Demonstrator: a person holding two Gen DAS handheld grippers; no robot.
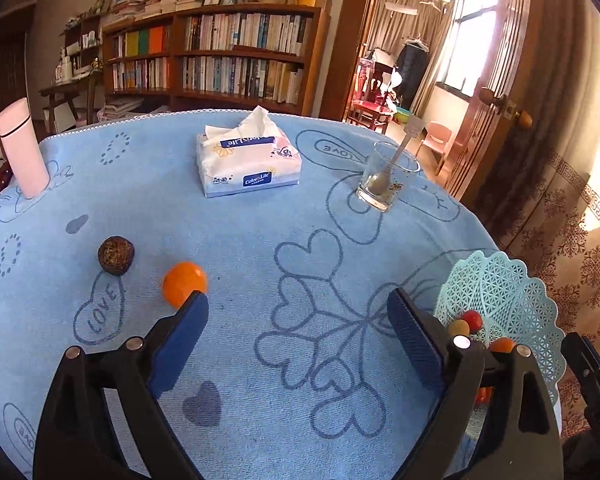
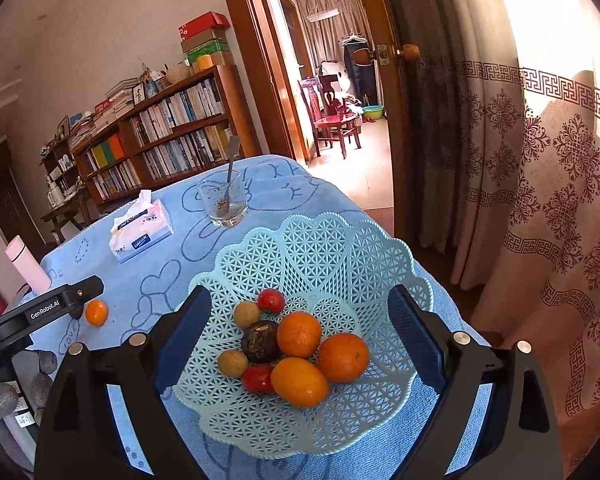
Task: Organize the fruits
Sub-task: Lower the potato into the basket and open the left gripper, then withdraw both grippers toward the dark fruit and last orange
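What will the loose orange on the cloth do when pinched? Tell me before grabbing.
The orange looks round and smooth, so it may roll off if nudged. It seems firm enough for the open left gripper. The blue cloth probably slows rolling.

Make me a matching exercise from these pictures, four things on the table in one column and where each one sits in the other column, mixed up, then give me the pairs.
Things:
1. spoon
2. loose orange
3. tissue pack
4. red tomato

Places:
A. on the blue cloth, far side, between the pink bottle and the glass
B. in the lattice basket with other fruit
C. standing in the glass
D. bare on the cloth, beside a finger of the left gripper

Pairs: 1-C, 2-D, 3-A, 4-B
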